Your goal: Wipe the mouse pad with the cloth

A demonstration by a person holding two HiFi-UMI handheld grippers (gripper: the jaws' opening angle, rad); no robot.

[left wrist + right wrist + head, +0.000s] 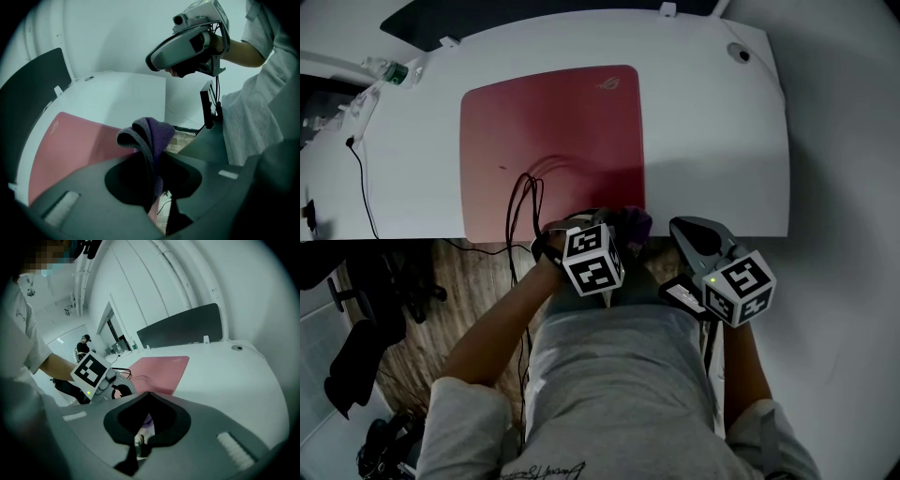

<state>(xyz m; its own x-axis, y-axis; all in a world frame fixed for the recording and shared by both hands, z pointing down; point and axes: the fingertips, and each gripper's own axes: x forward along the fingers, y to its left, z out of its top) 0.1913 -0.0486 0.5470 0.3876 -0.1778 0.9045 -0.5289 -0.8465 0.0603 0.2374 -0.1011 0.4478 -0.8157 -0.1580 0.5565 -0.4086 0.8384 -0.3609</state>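
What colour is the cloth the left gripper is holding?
Purple. The cloth shows best in the left gripper view.

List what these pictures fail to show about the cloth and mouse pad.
1. Mouse pad near edge: head view, covered by the left hand-held gripper and cloth.
2. Cloth's lower end: left gripper view, sunk between that gripper's shut jaws.
3. Pad's corner logo: too small to read in any view.

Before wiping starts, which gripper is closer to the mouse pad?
Left. The left gripper, holding the purple cloth, is at the mouse pad's near edge; the right gripper is farther right.
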